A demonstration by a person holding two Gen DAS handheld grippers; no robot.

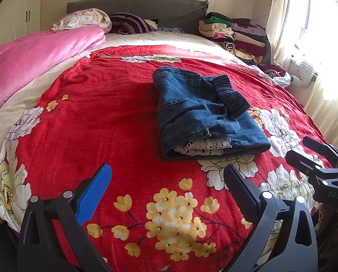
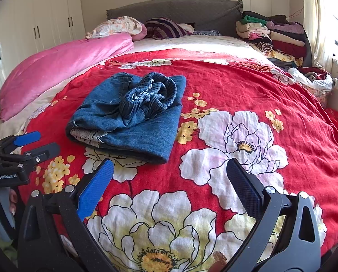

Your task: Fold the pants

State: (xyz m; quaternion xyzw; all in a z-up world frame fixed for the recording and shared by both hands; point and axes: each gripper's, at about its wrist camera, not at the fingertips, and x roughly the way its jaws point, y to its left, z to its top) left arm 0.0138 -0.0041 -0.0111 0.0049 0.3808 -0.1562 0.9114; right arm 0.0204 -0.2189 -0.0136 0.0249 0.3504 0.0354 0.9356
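Blue denim pants (image 1: 205, 113) lie folded into a compact bundle on the red floral bedspread (image 1: 101, 113), with the elastic waistband on top and white lace trim showing at the near edge. They also show in the right wrist view (image 2: 132, 117). My left gripper (image 1: 166, 185) is open and empty, held over the bedspread short of the pants. My right gripper (image 2: 169, 181) is open and empty, to the right of the pants. Each gripper shows at the edge of the other's view: the right gripper (image 1: 305, 151), the left gripper (image 2: 35, 142).
A pink quilt (image 1: 33, 61) lies along the bed's left side. Pillows (image 1: 82, 20) rest at the grey headboard (image 1: 137, 4). A stack of folded clothes (image 1: 234, 34) sits at the far right corner. Loose garments (image 2: 312, 79) lie by the curtained window. White wardrobes (image 2: 33, 22) stand at left.
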